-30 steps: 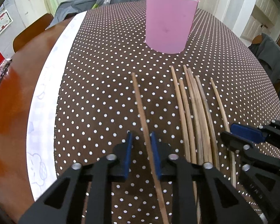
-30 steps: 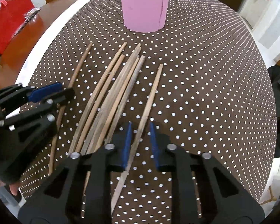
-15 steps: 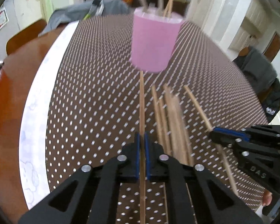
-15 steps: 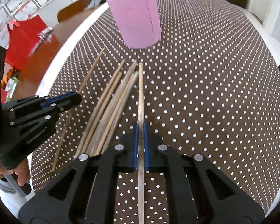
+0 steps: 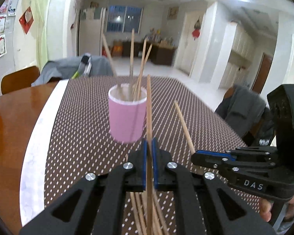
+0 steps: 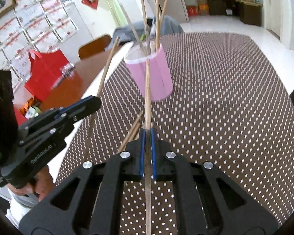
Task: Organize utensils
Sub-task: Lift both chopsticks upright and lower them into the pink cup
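A pink cup (image 5: 125, 121) stands on the dotted tablecloth with several wooden chopsticks upright in it. My left gripper (image 5: 149, 145) is shut on one chopstick (image 5: 148, 105), lifted off the cloth, its tip level with the cup's right rim. To its right, my right gripper (image 5: 195, 155) is shut on another chopstick (image 5: 183, 125) slanting up. In the right wrist view that gripper (image 6: 147, 132) clamps its chopstick (image 6: 147, 90), pointing at the cup (image 6: 158, 78). The left gripper (image 6: 96, 100) and its stick (image 6: 105, 72) are at the left there. Several loose chopsticks (image 5: 139, 211) lie below.
The brown polka-dot cloth (image 5: 84, 129) covers a wooden table (image 5: 7, 129) with a white strip along its left. Chairs draped with grey jackets (image 5: 245, 113) stand at the far side and right. A red bag (image 6: 43, 72) sits on the wooden part.
Both grippers went from open around a chopstick to shut on it. Each then lifted its stick off the cloth and tilted upward, so the cup now sits lower in view.
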Demonstrator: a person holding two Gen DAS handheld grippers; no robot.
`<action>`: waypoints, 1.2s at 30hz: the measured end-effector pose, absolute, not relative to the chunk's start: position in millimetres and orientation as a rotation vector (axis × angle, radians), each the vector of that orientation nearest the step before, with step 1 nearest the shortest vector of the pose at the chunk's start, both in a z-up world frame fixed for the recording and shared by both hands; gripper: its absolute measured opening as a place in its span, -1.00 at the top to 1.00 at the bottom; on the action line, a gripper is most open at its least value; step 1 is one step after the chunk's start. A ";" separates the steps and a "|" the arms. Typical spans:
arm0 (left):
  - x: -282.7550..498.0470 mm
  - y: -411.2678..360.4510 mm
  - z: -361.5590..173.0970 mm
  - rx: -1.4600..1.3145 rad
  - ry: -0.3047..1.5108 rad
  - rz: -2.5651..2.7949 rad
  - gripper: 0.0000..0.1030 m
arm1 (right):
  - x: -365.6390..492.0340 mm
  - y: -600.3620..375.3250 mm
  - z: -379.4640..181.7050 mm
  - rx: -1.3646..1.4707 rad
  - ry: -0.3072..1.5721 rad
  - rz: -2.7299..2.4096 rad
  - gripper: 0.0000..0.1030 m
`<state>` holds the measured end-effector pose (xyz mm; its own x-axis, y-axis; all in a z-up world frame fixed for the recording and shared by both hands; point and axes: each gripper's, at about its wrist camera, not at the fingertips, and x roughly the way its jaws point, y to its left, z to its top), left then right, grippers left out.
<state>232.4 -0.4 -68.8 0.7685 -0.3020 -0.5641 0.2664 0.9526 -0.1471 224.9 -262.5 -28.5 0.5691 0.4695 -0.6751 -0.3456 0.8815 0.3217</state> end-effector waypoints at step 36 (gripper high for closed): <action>298.2 23.6 -0.8 -0.239 -0.032 -0.165 0.89 | 277.9 -214.8 65.9 0.204 0.251 0.494 0.88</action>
